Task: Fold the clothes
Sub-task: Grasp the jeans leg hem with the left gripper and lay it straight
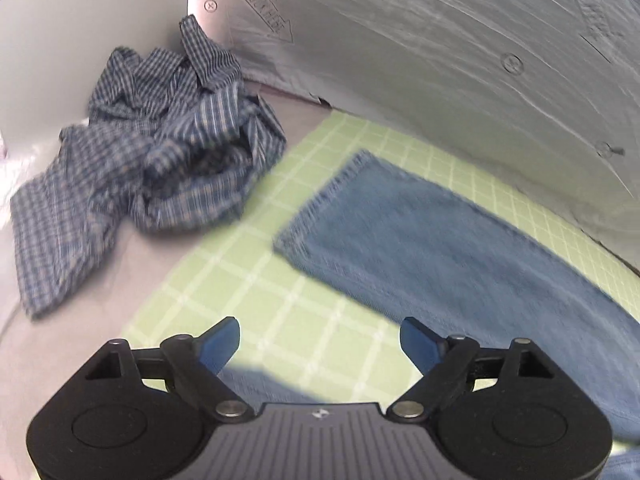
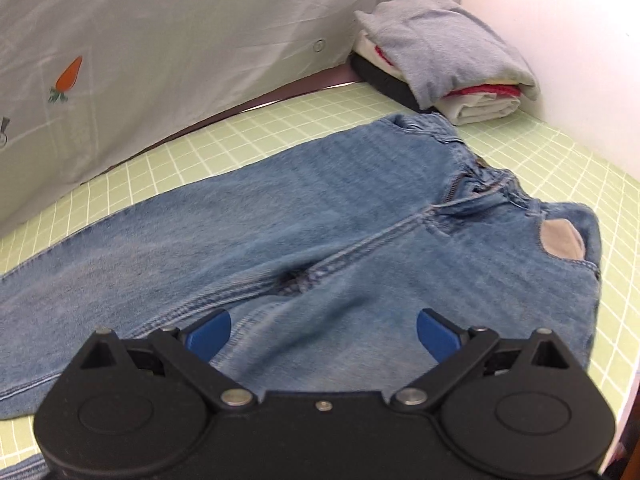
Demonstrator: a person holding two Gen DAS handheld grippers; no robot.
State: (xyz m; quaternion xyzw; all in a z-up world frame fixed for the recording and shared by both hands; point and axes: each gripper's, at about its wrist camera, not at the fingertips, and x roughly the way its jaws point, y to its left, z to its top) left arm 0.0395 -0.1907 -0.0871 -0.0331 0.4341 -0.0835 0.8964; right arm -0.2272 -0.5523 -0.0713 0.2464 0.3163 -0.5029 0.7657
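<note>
A pair of blue jeans (image 2: 320,240) lies spread flat on a green grid mat (image 2: 560,152) that covers the tabletop, its waistband and open zipper toward the far right of the right wrist view and its legs running off to the left. The right hand-held gripper (image 2: 322,334) hovers over the seat of the jeans with its blue pads (image 2: 208,336) set wide apart and nothing between them — released. In the left wrist view the left hand-held gripper (image 1: 320,342) is likewise released, its jaws spread wide above the mat, gripping nothing; one leg of the jeans (image 1: 460,248) stretches from the near right toward its hem at the middle of the view. A crumpled blue checked shirt (image 1: 152,160) sits in a heap at the far left, partly on the bare tabletop (image 1: 80,340) beside the mat's edge. At the far right corner of the right wrist view a stack of folded clothes (image 2: 448,60) — grey on top, red and white beneath — rests against a white wall. A grey cloth with carrot prints (image 2: 160,60) hangs behind the mat.
</note>
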